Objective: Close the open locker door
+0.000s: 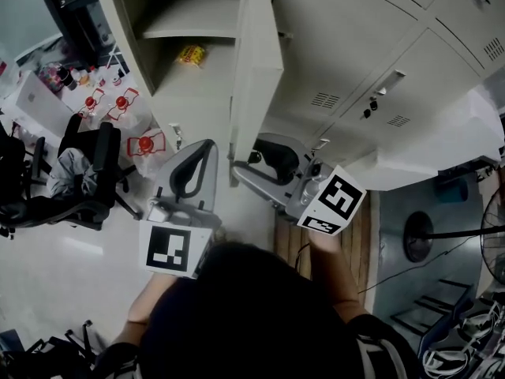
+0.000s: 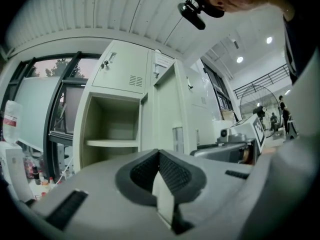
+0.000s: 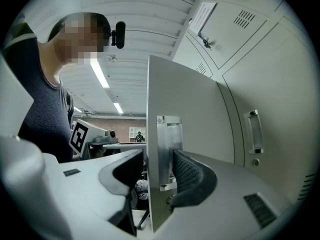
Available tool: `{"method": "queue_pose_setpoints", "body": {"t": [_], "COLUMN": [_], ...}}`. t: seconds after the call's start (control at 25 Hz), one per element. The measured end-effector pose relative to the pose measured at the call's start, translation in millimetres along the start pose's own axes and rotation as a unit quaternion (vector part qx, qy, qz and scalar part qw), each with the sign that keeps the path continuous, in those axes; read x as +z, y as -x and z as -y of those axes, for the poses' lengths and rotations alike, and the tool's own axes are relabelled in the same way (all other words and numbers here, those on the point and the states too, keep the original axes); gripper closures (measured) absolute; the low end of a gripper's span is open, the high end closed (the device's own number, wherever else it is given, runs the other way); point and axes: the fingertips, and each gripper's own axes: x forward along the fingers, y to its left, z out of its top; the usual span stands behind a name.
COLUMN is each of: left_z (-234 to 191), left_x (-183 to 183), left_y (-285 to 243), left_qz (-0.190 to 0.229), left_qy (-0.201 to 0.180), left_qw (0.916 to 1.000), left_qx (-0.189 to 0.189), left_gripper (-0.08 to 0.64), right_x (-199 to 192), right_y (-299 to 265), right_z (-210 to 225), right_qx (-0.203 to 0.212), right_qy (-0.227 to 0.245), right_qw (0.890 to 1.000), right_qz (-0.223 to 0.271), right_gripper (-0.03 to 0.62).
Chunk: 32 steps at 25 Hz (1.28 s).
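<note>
Loosely, right tongs (image 3: 154, 160) astride locker door (image 3: 192, 114) edge, posted sheet (image 3: 202, 17) unreadable

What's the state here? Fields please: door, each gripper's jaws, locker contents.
door: locker door open, swung out toward the person
right gripper: jaws open, straddling the door's free edge at its metal handle, not clamped
left gripper: jaws shut, empty, off the door
locker interior: shelf, with a yellow packet under it
</note>
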Motion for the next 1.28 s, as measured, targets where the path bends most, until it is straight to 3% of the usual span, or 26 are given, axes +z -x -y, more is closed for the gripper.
{"method": "queue_pose_setpoints", "body": {"t": [0.4,1.28], "left_z": [-3,-49], "left_x": [-7,-7], "left_y": [13,61], "left_qz": [0.0,-0.002], "left_qy": [0.0,-0.007], "left_qw": [0.9987,0.9888], "left_qx": [0.052,0.149], "left_gripper": [0.558,0.558], "right_x": [-4,-9], "right_y": [-9,-68], "right_z": [-3,-12], "right_qx": [0.026,-0.024], "right_qy": [0.011,0.018], "right_qw": [1.0,1.0], "right_qz": [-0.002,-0.007], "right_gripper": [0.45,0.467]}}
